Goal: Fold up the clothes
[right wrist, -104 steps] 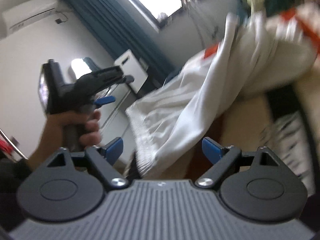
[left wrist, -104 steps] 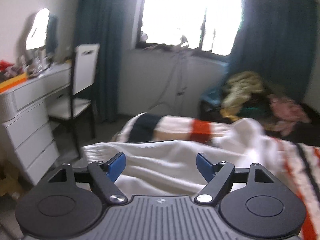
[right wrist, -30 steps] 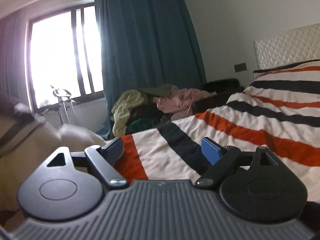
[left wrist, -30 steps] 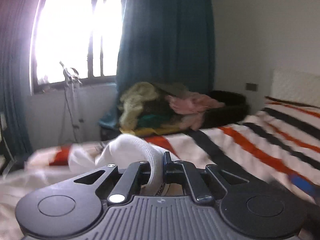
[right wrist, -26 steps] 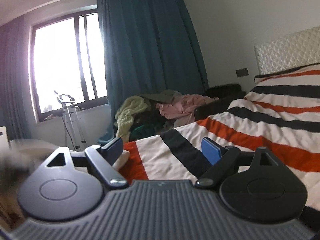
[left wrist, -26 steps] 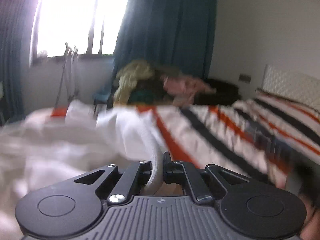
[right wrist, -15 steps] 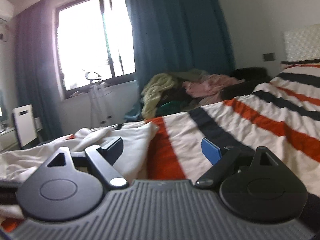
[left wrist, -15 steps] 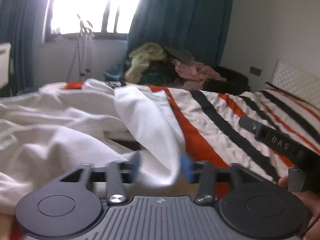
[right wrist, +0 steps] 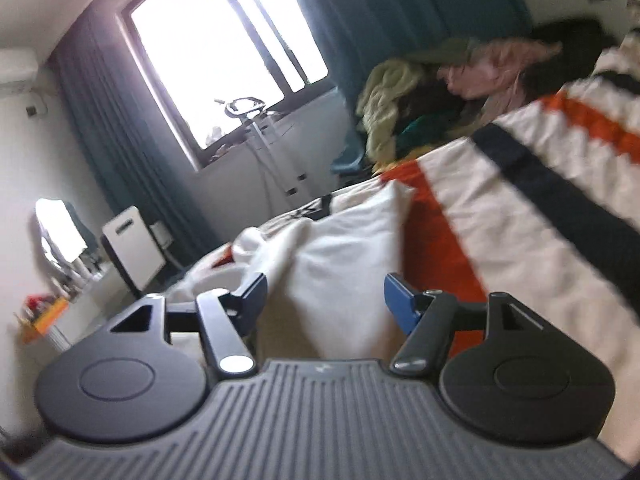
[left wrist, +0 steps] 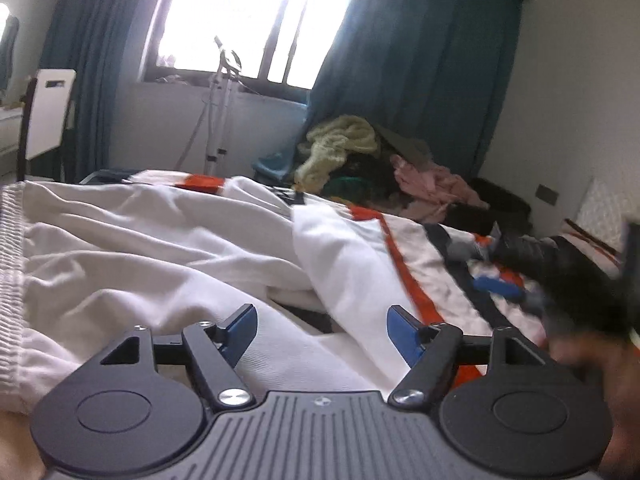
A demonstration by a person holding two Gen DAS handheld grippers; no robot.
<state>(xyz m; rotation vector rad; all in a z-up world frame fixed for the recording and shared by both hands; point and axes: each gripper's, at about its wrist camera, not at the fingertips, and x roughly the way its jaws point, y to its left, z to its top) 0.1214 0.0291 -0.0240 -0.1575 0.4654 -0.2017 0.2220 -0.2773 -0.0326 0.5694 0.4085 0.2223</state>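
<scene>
- Right hand-held gripper (left wrist: 496, 286) is showing in the left view only as a motion-blurred dark shape over the bed (left wrist: 452, 276); detail unreadable there.
- White garment (left wrist: 168, 248) is lying rumpled across the striped bed, its ribbed hem cut off at the left edge.
- Left hand-held gripper (left wrist: 322, 328) is hovering with jaws spread, gripping nothing.
- Right hand-held gripper (right wrist: 324, 294) is likewise spread, fabric lying beneath.
- Clothes pile (left wrist: 360, 152) is sitting beyond the bed, under the curtain (left wrist: 420, 60).

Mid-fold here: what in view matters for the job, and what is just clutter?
In the job:
- white ribbed-hem garment spread on the striped bedspread
- left gripper, open
- right gripper, open

Lying about:
- heap of yellow and pink clothes
- white chair
- teal curtains
</scene>
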